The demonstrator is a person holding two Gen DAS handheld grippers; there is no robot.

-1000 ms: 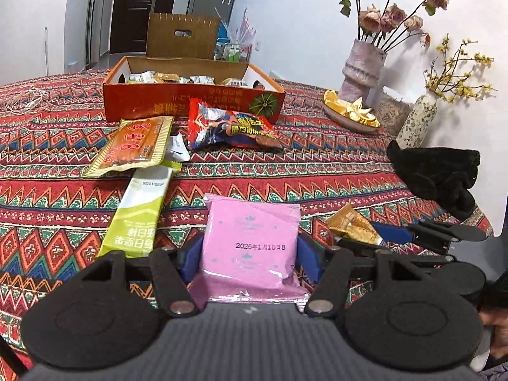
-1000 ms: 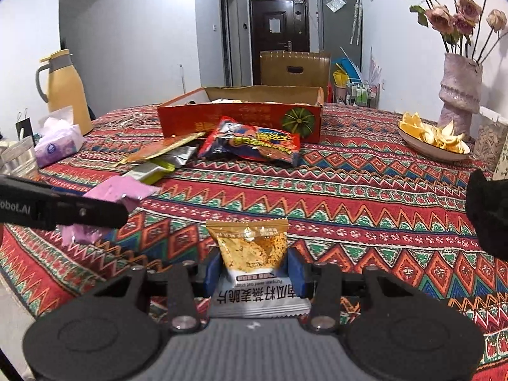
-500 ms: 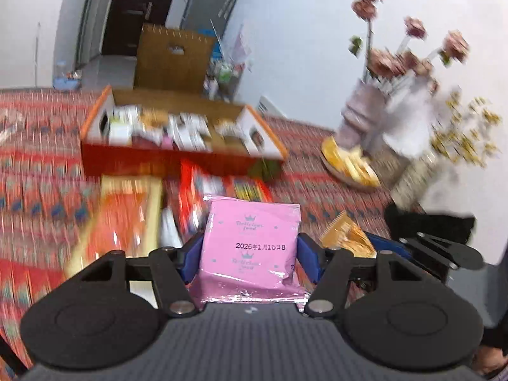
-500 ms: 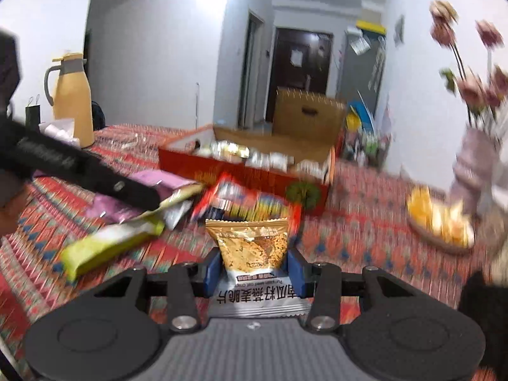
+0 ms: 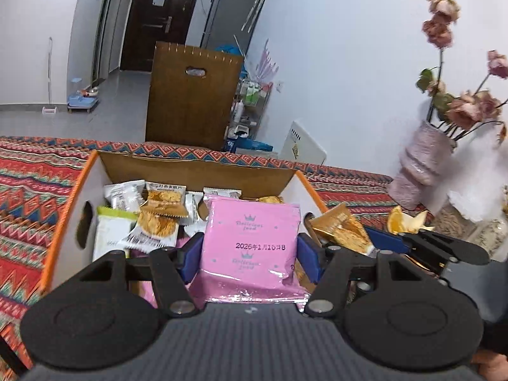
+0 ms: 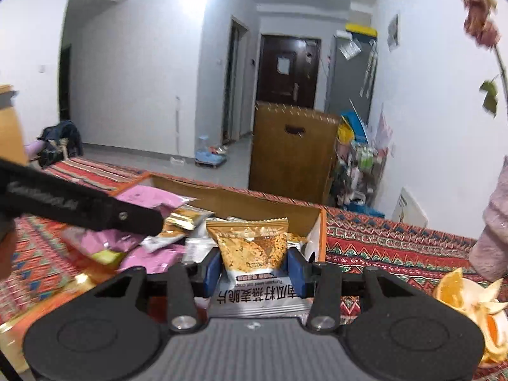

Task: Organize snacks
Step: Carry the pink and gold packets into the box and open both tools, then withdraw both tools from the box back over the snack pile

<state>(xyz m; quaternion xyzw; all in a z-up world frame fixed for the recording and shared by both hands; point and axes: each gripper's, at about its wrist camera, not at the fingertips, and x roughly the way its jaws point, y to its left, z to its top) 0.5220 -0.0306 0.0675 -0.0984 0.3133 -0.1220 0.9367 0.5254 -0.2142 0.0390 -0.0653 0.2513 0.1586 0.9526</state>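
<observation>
Glossy pink foil packet (image 5: 250,241), matt cardboard box (image 5: 197,171) — woven patterned tablecloth (image 5: 28,187), rough-glazed vase (image 5: 419,168)

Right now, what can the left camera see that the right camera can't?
Only the left camera shows the left gripper shut on a pink packet, the packet's printed date, and the pink vase whole with its stems.

Only the right camera shows the right gripper shut on a golden snack bag, the print on that bag's white end, and a dark bundle in the far room.

Both show the cardboard box already holding snacks, the patterned tablecloth, orange peels and the dark door.
</observation>
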